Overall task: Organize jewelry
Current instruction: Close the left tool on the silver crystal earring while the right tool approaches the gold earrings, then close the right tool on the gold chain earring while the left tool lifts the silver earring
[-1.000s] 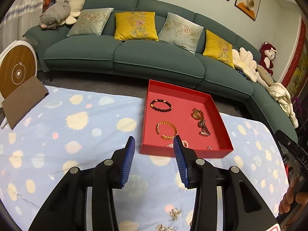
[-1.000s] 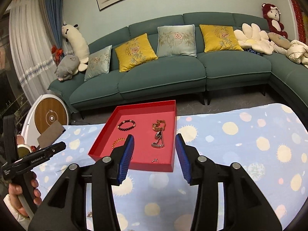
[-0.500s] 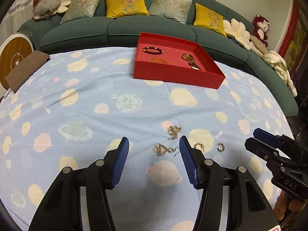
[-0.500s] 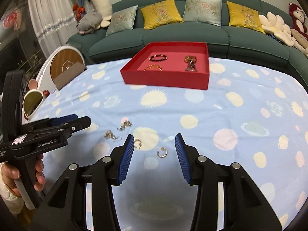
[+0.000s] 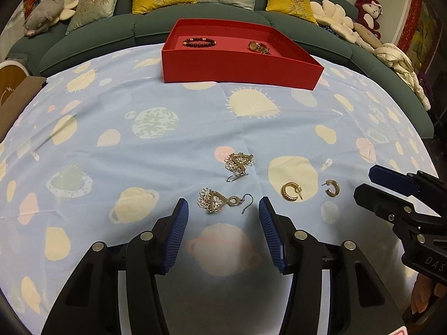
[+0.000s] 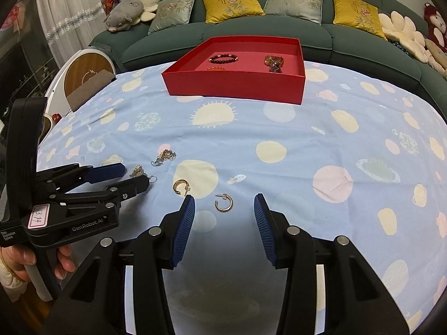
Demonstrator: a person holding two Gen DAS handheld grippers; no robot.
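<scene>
I've got both grippers low over the table with its pale blue planet-print cloth (image 5: 167,145), and both sets of jaws stand wide with nothing in them. Straight ahead of my left gripper (image 5: 220,215), just past the tips and centred in the gap, lies a silver filigree drop earring with a hook (image 5: 220,201); its long axis runs across the jaws, flower cluster toward the left pad, hook toward the right pad. Its twin filigree earring (image 5: 239,164) sits a little farther ahead. My right gripper (image 6: 222,212) frames a small gold half-hoop earring (image 6: 223,203) dead centre just beyond its tips, open side up-left; the second gold hoop (image 6: 181,186) lies off to its left, between the two grippers. The shallow red cardboard tray (image 6: 237,85), already holding a dark beaded bracelet (image 6: 224,57) and other pieces, is well ahead of both. Each gripper, I reckon, takes its own nearest earring; the left one closes along that long axis.
</scene>
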